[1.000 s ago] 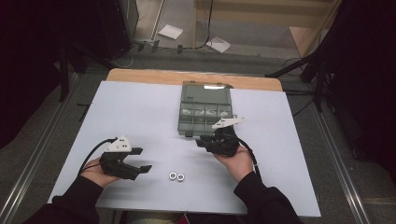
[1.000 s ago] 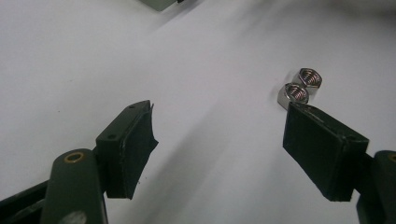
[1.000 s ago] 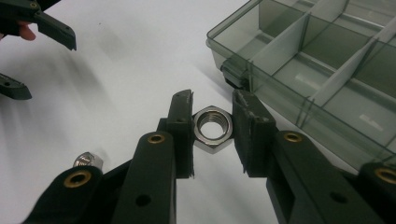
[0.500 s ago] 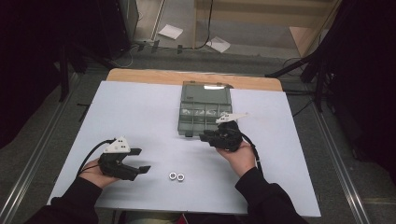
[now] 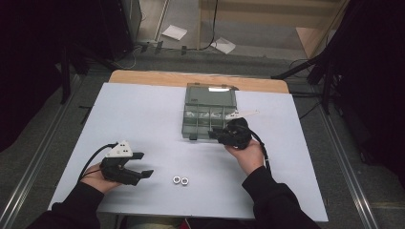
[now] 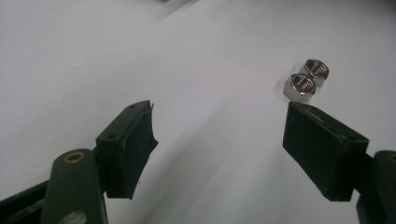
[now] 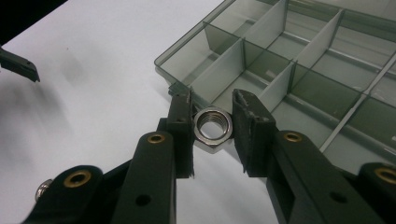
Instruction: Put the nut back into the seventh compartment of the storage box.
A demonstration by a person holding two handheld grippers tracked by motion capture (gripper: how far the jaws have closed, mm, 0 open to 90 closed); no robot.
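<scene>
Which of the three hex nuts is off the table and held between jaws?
The nut clamped in the right gripper, at the near edge of the organiser box. The other two nuts lie together on the table by the open left gripper.

The high view is dim and slightly soft; the white desk (image 5: 143,114) is the brightest area, ringed by near-black surroundings. A glare patch sits on the far lid of the compartment box (image 5: 210,98). In the left gripper view, soft shadows spread under the pads and two hex nuts (image 6: 306,79) glint. The right gripper view blurs toward its near edge.
</scene>
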